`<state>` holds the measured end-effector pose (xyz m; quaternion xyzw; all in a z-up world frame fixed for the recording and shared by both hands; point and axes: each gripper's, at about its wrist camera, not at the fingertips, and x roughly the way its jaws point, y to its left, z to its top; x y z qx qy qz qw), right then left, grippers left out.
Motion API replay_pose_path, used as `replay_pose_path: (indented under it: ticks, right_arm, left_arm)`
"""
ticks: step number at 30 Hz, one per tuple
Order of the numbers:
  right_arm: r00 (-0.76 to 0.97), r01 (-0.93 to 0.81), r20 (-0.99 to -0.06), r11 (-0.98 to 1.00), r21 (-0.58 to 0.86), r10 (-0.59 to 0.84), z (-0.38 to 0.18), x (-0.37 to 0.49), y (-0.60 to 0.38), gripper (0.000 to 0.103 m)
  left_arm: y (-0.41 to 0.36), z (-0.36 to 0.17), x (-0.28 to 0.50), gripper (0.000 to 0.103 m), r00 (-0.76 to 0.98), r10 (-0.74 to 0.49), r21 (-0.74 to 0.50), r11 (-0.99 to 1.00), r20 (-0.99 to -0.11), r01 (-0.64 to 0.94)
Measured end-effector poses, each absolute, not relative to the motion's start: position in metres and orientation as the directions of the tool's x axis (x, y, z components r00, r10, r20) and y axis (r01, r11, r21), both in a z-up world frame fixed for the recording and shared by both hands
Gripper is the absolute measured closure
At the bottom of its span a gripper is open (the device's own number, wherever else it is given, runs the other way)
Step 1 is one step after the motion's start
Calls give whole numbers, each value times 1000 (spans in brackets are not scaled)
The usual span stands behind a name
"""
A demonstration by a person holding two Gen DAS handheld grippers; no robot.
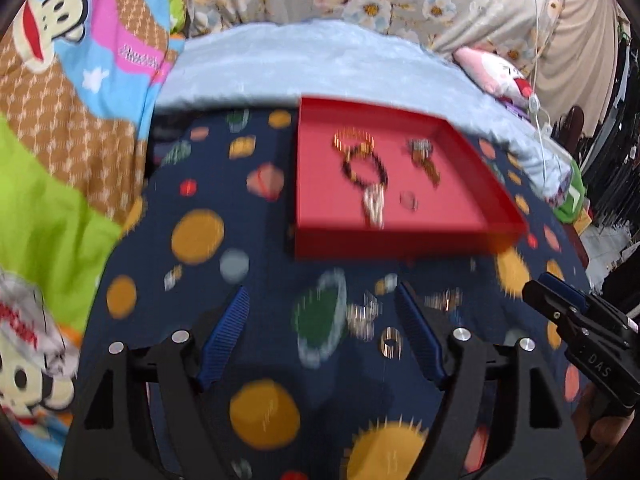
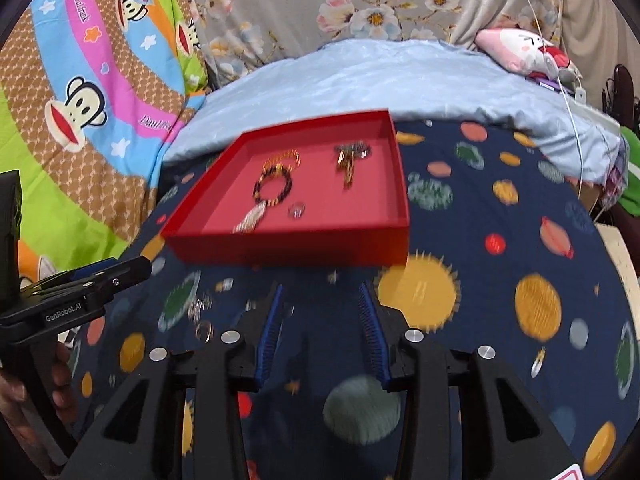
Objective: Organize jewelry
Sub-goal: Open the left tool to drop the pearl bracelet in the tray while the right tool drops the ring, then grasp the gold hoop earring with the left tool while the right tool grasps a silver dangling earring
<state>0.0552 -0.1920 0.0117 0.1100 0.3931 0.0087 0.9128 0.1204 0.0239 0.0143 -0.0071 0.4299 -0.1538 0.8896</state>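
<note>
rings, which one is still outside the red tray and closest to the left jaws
The silver ring on the planet-print cloth, just inside the left gripper's right jaw. The other ring lies inside the red tray.

Red tray (image 2: 288,246); navy cloth (image 2: 500,208) printed with orange, green planets; black-beaded bracelet (image 2: 272,188); gold bracelet (image 1: 354,140), apparently; blue gripper pads (image 1: 228,332).

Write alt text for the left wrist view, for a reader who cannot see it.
A shallow red cardboard tray holding several bracelets and a small ring sits on a navy planet-print cloth. In front of it the open, empty left gripper frames a loose silver ring and a blurred silvery jewelry piece. The right gripper enters at right.
</note>
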Motion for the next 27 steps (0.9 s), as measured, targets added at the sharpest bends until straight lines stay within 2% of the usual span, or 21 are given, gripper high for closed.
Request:
replay_pose_path:
  ticks: [10, 16, 21, 27]
  right_arm:
    - [640, 20, -747, 967, 254, 183, -16, 69, -165, 66]
    - [616, 5, -761, 965, 261, 203, -26, 89, -154, 80]
    - [608, 5, -768, 967, 254, 199, -30, 99, -149, 82]
    - [600, 5, -777, 970, 244, 193, -34, 105, -147, 97]
  left_arm:
    - [24, -16, 93, 30, 519, -279, -170, 954, -808, 248]
    - [24, -18, 93, 30, 520, -271, -160, 955, -810, 249]
    - [26, -19, 95, 30, 516, -282, -173, 953, -809, 248]
    - [25, -18, 96, 30, 512, -295, -185, 949, -807, 255]
